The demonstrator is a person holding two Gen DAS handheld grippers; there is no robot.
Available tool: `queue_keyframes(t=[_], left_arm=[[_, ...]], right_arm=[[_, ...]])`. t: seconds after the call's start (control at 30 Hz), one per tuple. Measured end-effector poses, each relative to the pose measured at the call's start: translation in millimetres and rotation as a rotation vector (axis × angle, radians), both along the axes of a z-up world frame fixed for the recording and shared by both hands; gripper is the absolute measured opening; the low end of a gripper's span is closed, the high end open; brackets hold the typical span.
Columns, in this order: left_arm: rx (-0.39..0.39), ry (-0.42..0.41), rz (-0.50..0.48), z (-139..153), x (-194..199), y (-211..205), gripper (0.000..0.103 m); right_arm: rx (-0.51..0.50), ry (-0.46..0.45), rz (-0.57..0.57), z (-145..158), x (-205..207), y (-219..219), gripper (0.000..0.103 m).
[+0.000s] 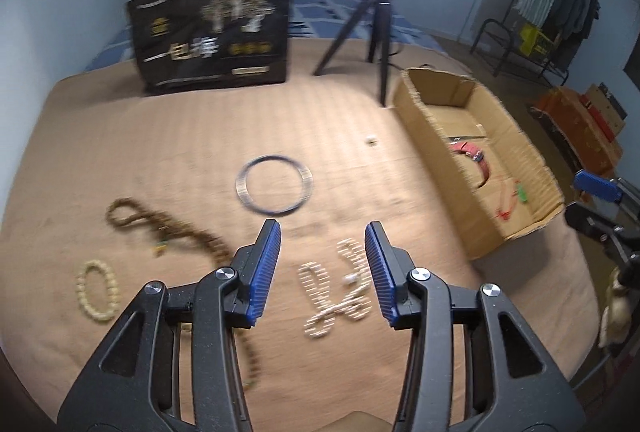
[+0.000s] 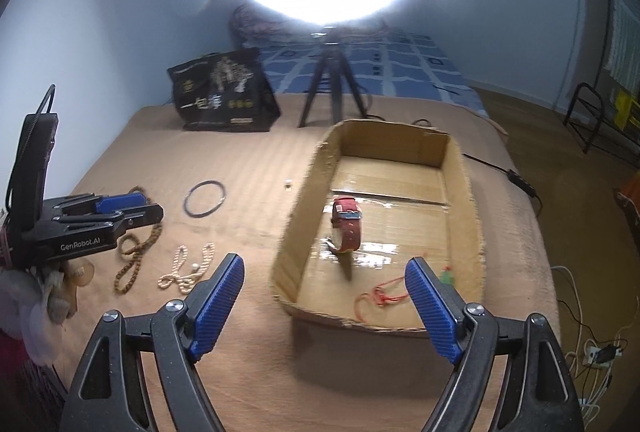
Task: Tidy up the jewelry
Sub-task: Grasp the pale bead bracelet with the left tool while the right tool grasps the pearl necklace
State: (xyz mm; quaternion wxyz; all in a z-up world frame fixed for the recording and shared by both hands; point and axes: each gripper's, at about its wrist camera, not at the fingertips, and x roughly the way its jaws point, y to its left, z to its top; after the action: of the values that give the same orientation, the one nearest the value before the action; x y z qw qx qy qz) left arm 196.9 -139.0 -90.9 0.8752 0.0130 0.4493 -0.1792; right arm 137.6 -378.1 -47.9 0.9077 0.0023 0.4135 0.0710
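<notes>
The left gripper (image 1: 323,264) is spread apart and holds nothing. It hangs over the tan blanket (image 1: 160,136), to the left of the cardboard box (image 1: 436,136). Right under it lies the white bead necklace (image 1: 334,292), curled up on the blanket, well left of the box. A little farther from the box lies the long brown bead string (image 1: 168,228), and past that a small cream bead bracelet (image 1: 97,292). A thin dark ring bangle (image 1: 274,186) lies flat between the necklace and the black bag (image 1: 212,36), also left of the box. A tiny white bead (image 1: 371,140) sits just beside the box's left wall.

The right gripper (image 2: 325,308) is also spread wide and empty. It hovers at the near end of the box. Inside the box stands a red watch (image 2: 347,228) on its edge, and near the front wall lies a red string (image 2: 380,298) with a small green piece (image 2: 446,276).

So I think the job has started but is less than half done. Two things are in the box. Five things on the blanket are left to move.
</notes>
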Motion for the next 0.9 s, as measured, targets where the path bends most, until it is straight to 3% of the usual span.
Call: queue_keyframes(t=[0.53, 0.77, 0.9], left_arm=[[-0.051, 0.017, 0.174, -23.3, -0.8, 109.9, 0.045], [-0.049, 0.037, 0.241, -24.9, 1.9, 155.3, 0.045], [-0.052, 0.072, 0.256, -33.4, 4.0, 175.1, 0.045]], right_arm=[[0.054, 0.094, 0.216, -26.9, 13.8, 87.6, 0.084], [0.096, 0.19, 0.312, -54.9, 24.6, 125.4, 0.062], [0.101, 0.233, 0.344, -70.0, 30.8, 140.8, 0.058]])
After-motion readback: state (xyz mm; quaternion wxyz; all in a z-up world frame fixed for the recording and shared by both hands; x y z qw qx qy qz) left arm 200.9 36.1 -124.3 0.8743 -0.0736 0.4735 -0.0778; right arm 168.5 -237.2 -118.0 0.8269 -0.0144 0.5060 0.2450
